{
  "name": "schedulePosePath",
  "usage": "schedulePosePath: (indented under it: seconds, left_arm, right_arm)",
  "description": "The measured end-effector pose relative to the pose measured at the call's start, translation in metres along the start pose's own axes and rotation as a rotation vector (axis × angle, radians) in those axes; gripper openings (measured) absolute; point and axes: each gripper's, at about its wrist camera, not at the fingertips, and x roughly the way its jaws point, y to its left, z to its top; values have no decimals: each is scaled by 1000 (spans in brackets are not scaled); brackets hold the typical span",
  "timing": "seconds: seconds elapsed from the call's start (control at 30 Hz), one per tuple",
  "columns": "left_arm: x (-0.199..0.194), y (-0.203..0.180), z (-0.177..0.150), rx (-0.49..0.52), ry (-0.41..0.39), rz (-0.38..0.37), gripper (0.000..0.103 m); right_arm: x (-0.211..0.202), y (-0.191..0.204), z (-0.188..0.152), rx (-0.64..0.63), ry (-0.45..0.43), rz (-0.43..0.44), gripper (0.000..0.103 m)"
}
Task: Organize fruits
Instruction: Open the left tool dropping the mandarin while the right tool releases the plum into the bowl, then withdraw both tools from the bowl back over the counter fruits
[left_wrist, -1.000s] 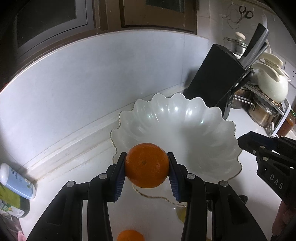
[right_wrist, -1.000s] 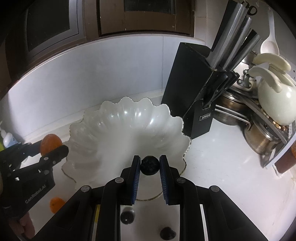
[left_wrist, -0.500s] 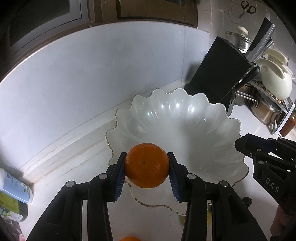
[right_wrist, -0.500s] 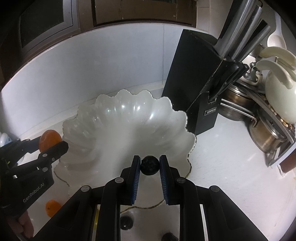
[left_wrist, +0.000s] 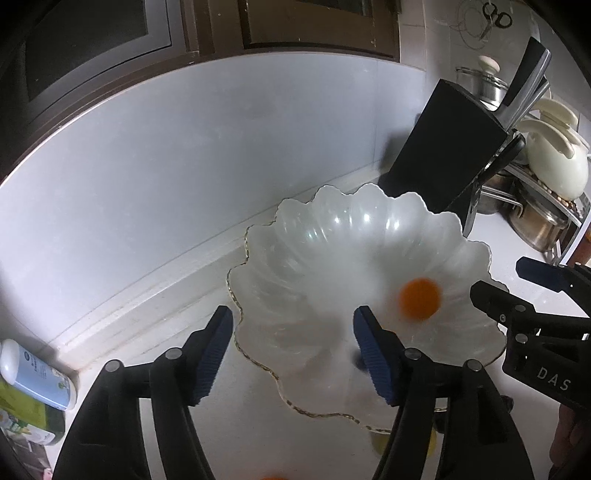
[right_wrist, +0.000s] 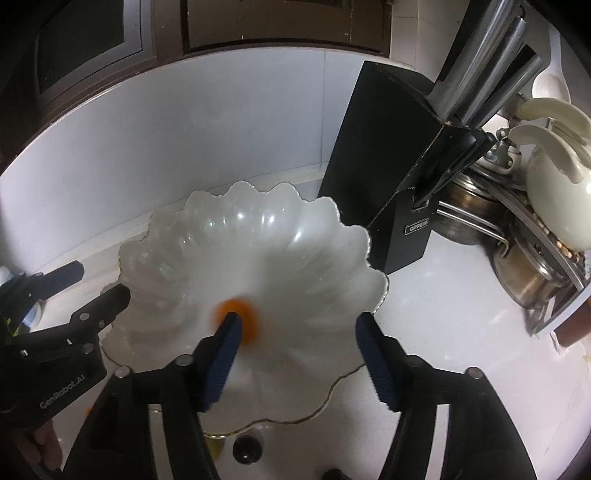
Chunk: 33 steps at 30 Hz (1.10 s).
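Orange (left_wrist: 420, 297) blurred inside scalloped bowl (left_wrist: 332, 236), round, both tools wide open, empty.

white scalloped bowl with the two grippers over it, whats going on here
A person holds a gripper in each hand over the white scalloped glass bowl. The left gripper and right gripper are both open, nothing between their fingers. A blurred orange fruit is inside the bowl. A small dark fruit sits on the counter beside it.

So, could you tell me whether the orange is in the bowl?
In: the orange shows blurred inside the white bowl, free of both grippers' fingers.
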Motion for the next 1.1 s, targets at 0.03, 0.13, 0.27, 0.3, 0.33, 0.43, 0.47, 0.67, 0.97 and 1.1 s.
schedulePosePath:
  seconds: [0.03, 0.13, 0.27, 0.3, 0.33, 0.43, 0.47, 0.67, 0.97, 1.1]
  left_arm:
    - [-1, 0, 0, -5, -2, 0, 73]
    - [-6, 1, 1, -17, -4, 0, 80]
    - [-15, -1, 2, -16, -14, 12, 85]
    - [-18, 0, 2, -19, -18, 14, 87]
    - [-21, 0, 3, -23, -21, 14, 88]
    - [-29, 0, 4, -34, -31, 19, 91]
    - [-32, 0, 3, -35, -32, 20, 91]
    - [-50, -3, -4, -47, -38, 25, 91]
    - [-84, -12, -31, -53, -46, 45, 91]
    - [-104, -15, -43, -65, -48, 53, 91]
  right_arm:
    - [-2, 0, 0, 0, -5, -3, 71]
    - [-7, -2, 2, 9, -18, -13, 78]
    - [-15, -4, 3, 18, -26, -20, 78]
    - [-16, -4, 3, 19, -28, -22, 78]
    - [-20, -4, 4, 16, -32, -22, 78]
    - [-28, -5, 4, 16, -42, -22, 78]
    - [-29, -4, 3, 16, -44, -22, 78]
    - [-44, -8, -4, 26, -53, -15, 78]
    - [-72, -13, -30, 29, -67, -5, 78]
    - [-89, -16, -43, 35, -73, 3, 78]
